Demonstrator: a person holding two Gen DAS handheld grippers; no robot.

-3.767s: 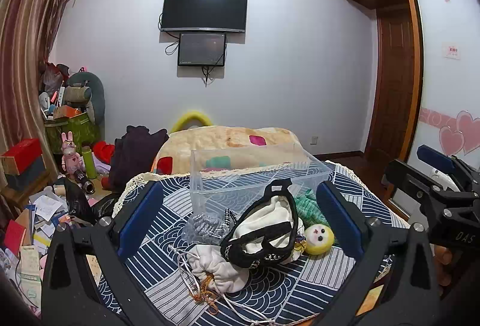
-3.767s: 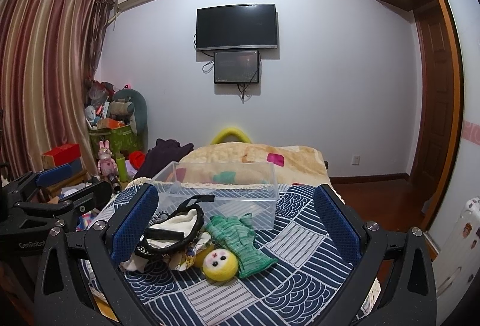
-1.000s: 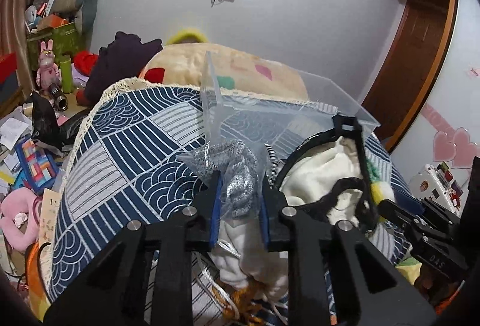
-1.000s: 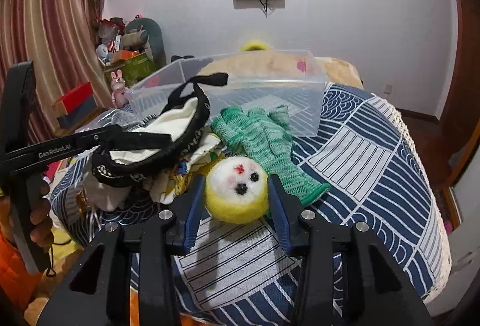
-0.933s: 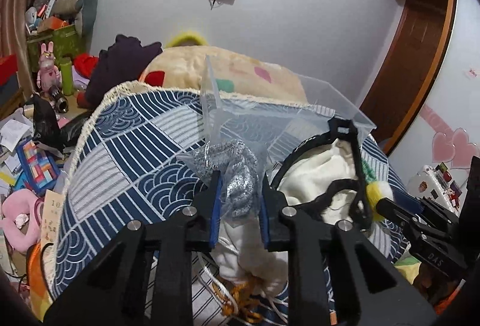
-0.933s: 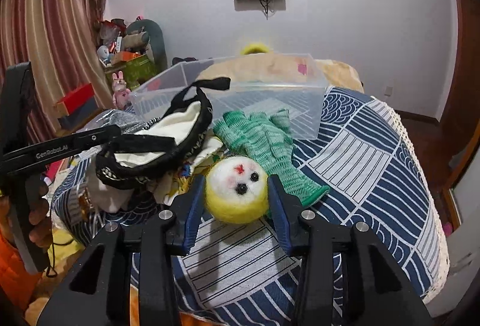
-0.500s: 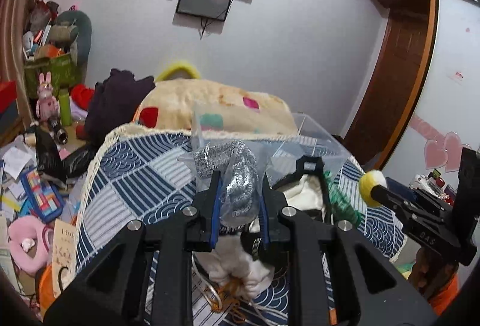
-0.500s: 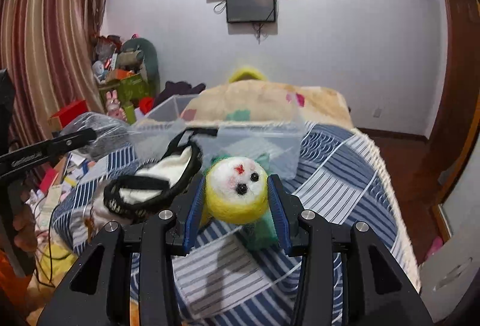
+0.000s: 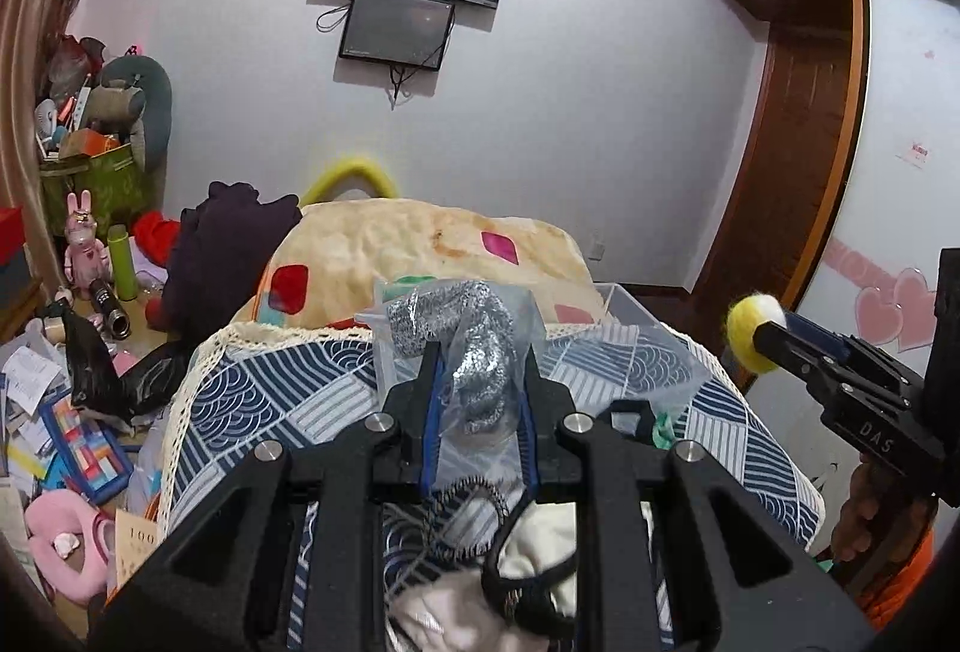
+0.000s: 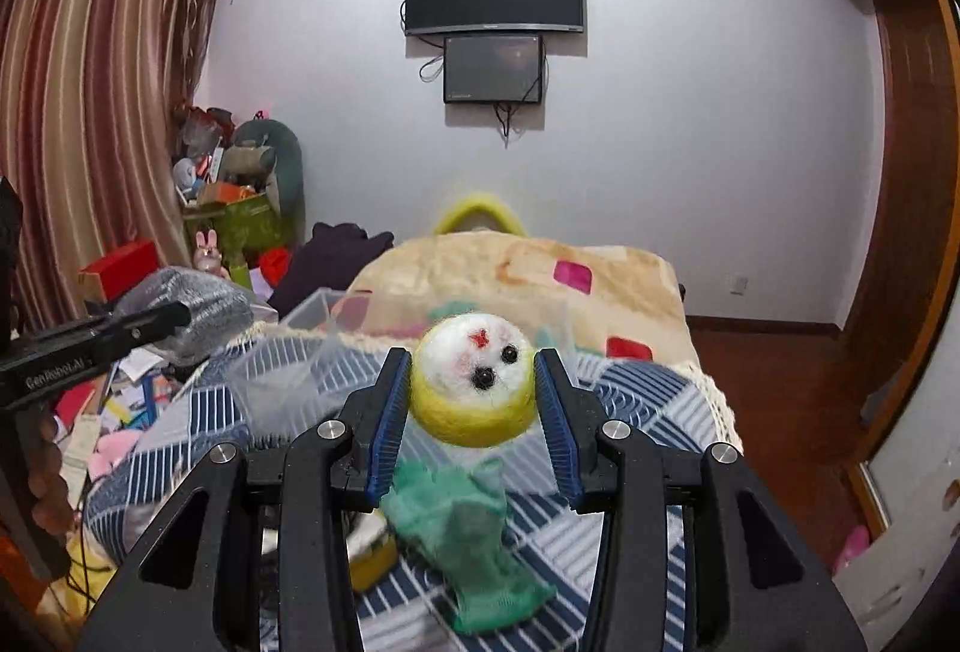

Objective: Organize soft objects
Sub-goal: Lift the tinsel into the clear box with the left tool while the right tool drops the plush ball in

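While both grippers hang above the bed (image 10: 648, 394), the left gripper (image 9: 477, 388) jaws clench a bagged silver scrunchie (image 9: 480, 352) and the right gripper (image 10: 474, 400) jaws clench a yellow felt ball (image 10: 474, 388); slippery plastic could slide free short of the far clear bin (image 10: 336, 316).

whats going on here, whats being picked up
A person is sorting soft things on a bed with a handheld gripper in each hand. The left gripper is shut on a bagged silver scrunchie, and the right gripper is shut on a yellow-and-white felt ball. Both are held up in front of the clear plastic bin. A green glove lies on the bedspread.
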